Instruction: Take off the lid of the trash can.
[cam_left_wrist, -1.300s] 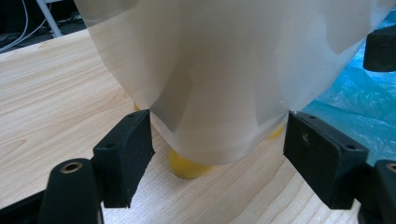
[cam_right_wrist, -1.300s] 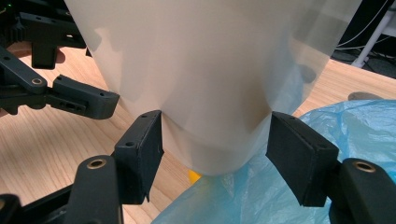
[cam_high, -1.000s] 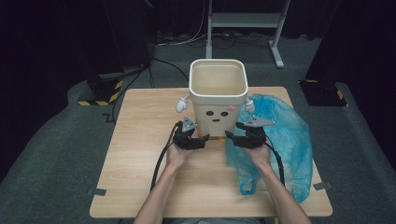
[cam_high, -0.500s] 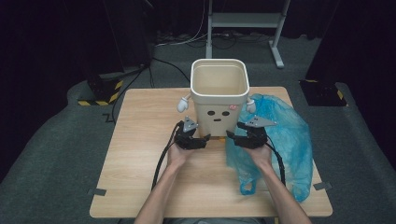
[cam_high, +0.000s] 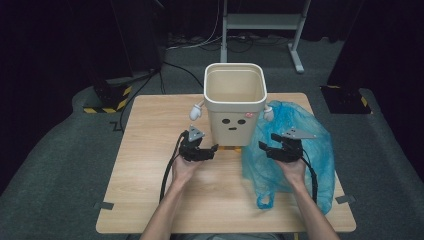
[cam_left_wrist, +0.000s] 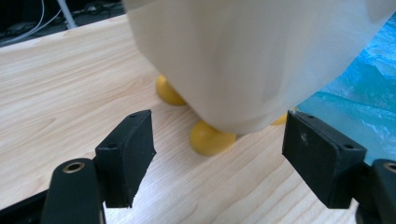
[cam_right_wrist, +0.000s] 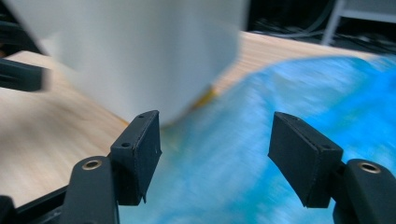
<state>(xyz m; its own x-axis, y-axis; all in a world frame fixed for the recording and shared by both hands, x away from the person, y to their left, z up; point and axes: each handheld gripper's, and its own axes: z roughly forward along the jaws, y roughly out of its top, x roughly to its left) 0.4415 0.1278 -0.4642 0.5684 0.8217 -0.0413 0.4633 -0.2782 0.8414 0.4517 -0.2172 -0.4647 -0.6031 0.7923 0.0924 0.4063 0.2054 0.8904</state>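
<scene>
The right gripper (cam_high: 266, 147) has shifted right over the blue bag (cam_high: 310, 145), right of the bin (cam_high: 235, 102); jaws opening, empty. Left gripper (cam_high: 214, 148) gapes, empty. Bag: light, limp, slippery; pinch its rim.

Under your fingers (cam_left_wrist: 126, 158) lies the pale wooden surface (cam_high: 150, 150). Well beyond them a grey metal stand (cam_high: 260, 21) stands on the dark floor (cam_high: 50, 175), with cables (cam_high: 195, 42) beside its foot. A yellow-and-black striped block (cam_high: 107, 107) sits far to their left.

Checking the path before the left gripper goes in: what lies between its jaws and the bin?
Only bare wooden table. The left gripper view shows the left gripper open, facing the bin and its yellow feet.
</scene>
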